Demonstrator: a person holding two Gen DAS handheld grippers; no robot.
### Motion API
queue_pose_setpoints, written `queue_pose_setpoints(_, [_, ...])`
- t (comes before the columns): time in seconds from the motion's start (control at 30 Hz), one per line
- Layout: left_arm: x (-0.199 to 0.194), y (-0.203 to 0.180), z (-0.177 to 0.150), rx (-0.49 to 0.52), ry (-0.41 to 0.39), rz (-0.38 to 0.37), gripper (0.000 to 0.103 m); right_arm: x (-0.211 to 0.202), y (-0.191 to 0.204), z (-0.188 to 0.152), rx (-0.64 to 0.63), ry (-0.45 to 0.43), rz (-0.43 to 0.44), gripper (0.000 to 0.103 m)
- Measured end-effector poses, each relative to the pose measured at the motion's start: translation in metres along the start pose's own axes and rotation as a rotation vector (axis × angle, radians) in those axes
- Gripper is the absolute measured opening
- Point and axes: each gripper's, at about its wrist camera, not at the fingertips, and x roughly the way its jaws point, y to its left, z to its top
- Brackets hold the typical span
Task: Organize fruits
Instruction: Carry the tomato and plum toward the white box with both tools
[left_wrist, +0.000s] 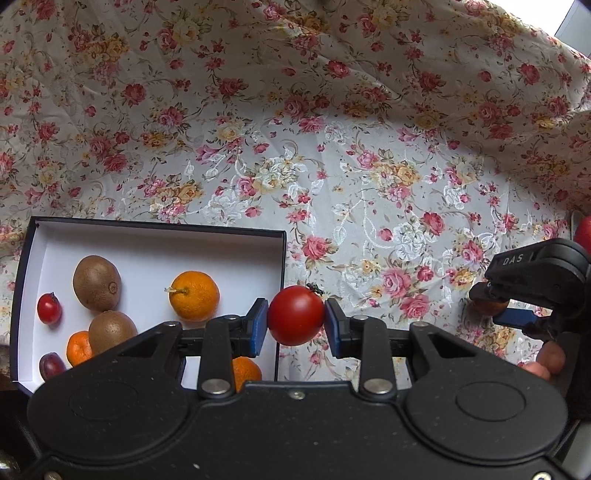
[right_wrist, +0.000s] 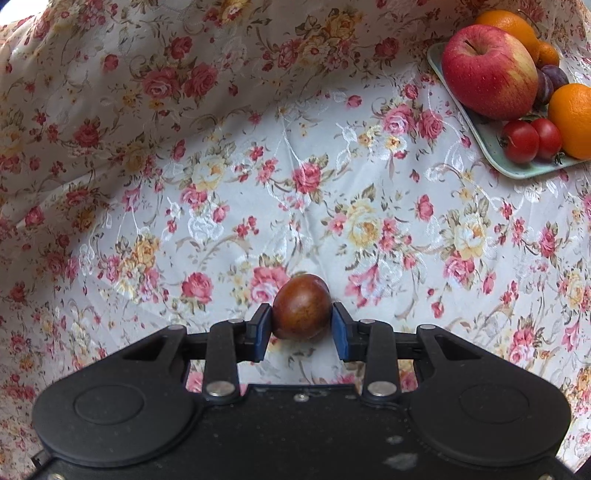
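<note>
- Fruit box (left_wrist: 33, 295), white inside with dark walls, lies at the left of the left wrist view on the floral cloth (left_wrist: 332, 147).
- Inside it show two kiwis (left_wrist: 96, 282), long axes roughly upright in the picture, three mandarins (left_wrist: 194, 295), one with its stalk pointing left, one cherry tomato (left_wrist: 48, 308) and one dark plum (left_wrist: 51, 365).
- Left gripper (left_wrist: 296, 317) is clamped on a red tomato (left_wrist: 295, 315), its blue pads pressing both sides; the tomato hangs just right of the box's right wall, its green calyx pointing up and right.
- Right gripper (right_wrist: 302, 319) grips a brown egg-shaped fruit (right_wrist: 301, 307) over the cloth, long axis running away from the camera, narrower end forward; both pads touch it.
- Pale green plate (right_wrist: 491, 147) sits at the upper right of the right wrist view, well apart from that gripper.
- On it are one apple (right_wrist: 489, 72), stem dimple facing up, three oranges (right_wrist: 572, 118), two plums (right_wrist: 554, 79) and two cherry tomatoes (right_wrist: 521, 142) side by side.
</note>
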Motion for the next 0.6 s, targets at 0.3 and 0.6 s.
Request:
queue_pose_setpoints(0.3, [-0.017,0.003,-0.028,0.02,-0.019,-0.007,0.041,-0.023,-0.009,-0.042,-0.064,0.014,-0.031,0.034])
queue_pose_setpoints(0.6, [-0.029,0.01,-0.05,0.003,-0.031,-0.006,0.041,-0.051,-0.019,-0.09,-0.164,0.008,-0.022,0.016])
